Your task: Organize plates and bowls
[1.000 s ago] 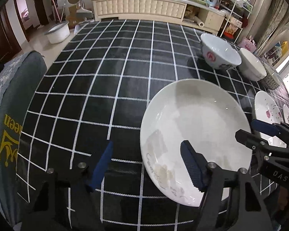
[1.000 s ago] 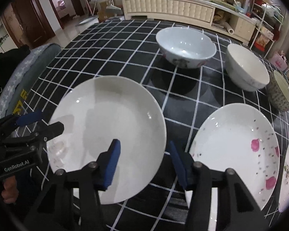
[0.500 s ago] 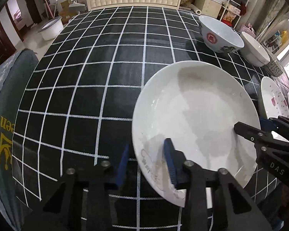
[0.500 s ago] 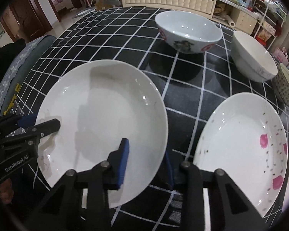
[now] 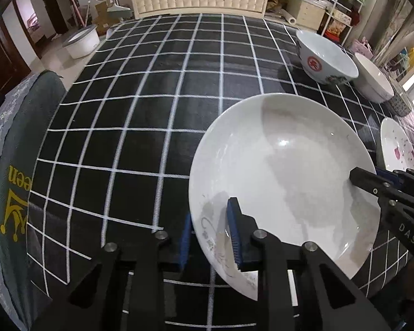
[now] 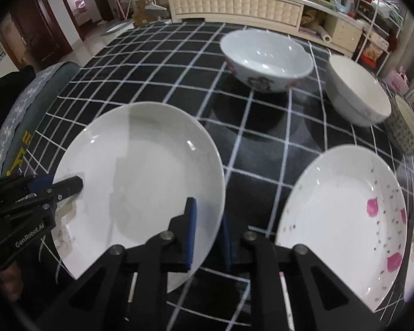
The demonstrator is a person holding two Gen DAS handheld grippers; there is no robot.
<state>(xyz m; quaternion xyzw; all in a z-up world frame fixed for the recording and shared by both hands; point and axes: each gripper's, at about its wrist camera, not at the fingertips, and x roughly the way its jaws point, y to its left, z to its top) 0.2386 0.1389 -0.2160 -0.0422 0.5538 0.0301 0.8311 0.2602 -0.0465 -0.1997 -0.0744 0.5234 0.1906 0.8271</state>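
left gripper [image 5: 211,237] jaws clamped on white plate [image 5: 284,171] rim | right gripper [image 6: 209,234] — likewise, just closed

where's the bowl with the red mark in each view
Left wrist: the bowl with the red mark sits far upper right, beyond the white plate.
Right wrist: the same bowl sits top centre, beyond that plate.
Shared landmark: the plain white bowl just right of it.
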